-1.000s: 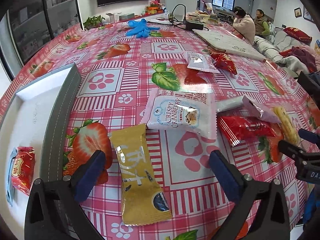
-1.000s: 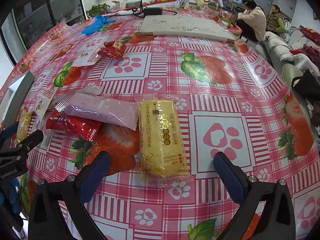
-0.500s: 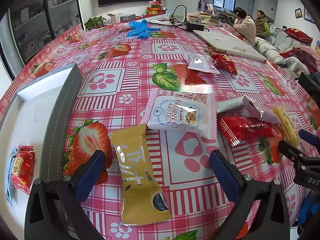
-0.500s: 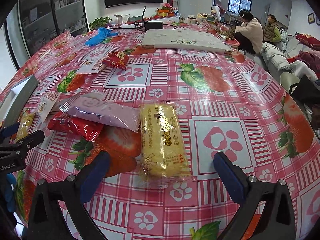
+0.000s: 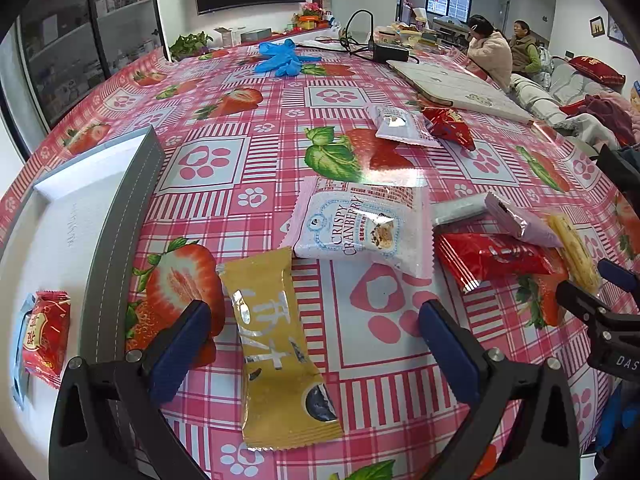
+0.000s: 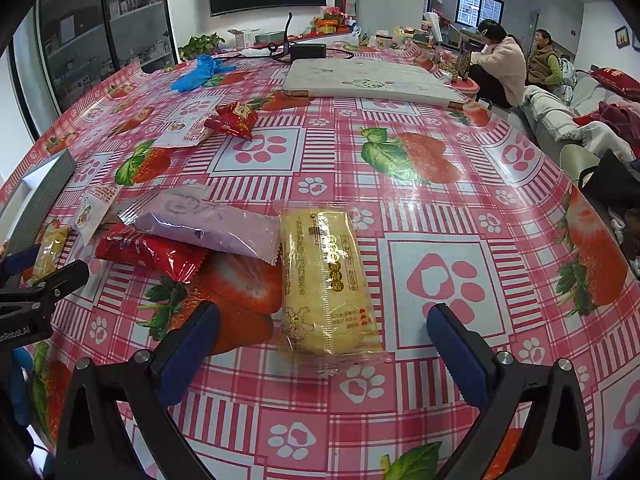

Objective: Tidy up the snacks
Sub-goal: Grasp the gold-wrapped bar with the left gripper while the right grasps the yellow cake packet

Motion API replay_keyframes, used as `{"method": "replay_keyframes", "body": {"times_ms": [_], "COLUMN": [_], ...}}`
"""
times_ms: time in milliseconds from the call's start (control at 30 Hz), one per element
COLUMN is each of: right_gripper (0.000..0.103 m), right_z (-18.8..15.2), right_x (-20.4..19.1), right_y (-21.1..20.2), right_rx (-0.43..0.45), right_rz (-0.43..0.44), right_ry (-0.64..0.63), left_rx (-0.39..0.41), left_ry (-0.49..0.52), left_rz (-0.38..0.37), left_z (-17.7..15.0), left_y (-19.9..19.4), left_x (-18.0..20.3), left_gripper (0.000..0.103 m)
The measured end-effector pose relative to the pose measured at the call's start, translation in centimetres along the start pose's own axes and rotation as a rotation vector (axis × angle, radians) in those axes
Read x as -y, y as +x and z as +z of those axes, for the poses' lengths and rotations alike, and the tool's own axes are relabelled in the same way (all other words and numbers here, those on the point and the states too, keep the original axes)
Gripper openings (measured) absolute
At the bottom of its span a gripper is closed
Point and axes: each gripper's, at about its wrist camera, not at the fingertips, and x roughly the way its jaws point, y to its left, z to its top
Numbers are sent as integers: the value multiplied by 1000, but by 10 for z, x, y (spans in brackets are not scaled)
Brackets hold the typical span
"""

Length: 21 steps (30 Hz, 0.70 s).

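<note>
Left wrist view: the left gripper (image 5: 314, 346) hovers with its blue-padded fingers (image 5: 180, 350) spread wide, empty, straddling a gold foil snack packet (image 5: 276, 344) lying flat on the desk (image 5: 224, 120), which has a pink checked strawberry-print cover. Just beyond lies a white "Crispy Cranberry" pouch (image 5: 360, 226), and to its right a red wrapper (image 5: 490, 258) partly under a lilac packet (image 5: 520, 220). A white tray with a grey rim (image 5: 116, 240) at left holds a small red packet (image 5: 46, 338). Right wrist view: the right gripper (image 6: 322, 340) is likewise wide open, empty, around a clear-wrapped yellow cake (image 6: 326, 280), with that lilac packet touching its left edge.
</note>
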Motion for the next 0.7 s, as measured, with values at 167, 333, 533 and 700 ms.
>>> {"method": "replay_keyframes", "body": {"times_ms": [167, 333, 533, 700], "right_gripper": [103, 103, 103, 103], "right_z": [-1, -3, 9, 29], "right_x": [-1, -2, 1, 2], "right_y": [0, 0, 2, 14], "right_rx": [0, -1, -58, -194], "right_rz": [0, 0, 5, 36], "right_ry": [0, 0, -7, -57], "left_rx": [0, 0, 0, -6], "left_ry": [0, 0, -1, 1], "left_rz": [0, 0, 0, 0], "left_z": [0, 0, 0, 0], "left_y": [0, 0, 0, 0], "left_x": [0, 0, 0, 0], "left_gripper": [103, 103, 103, 103]}}
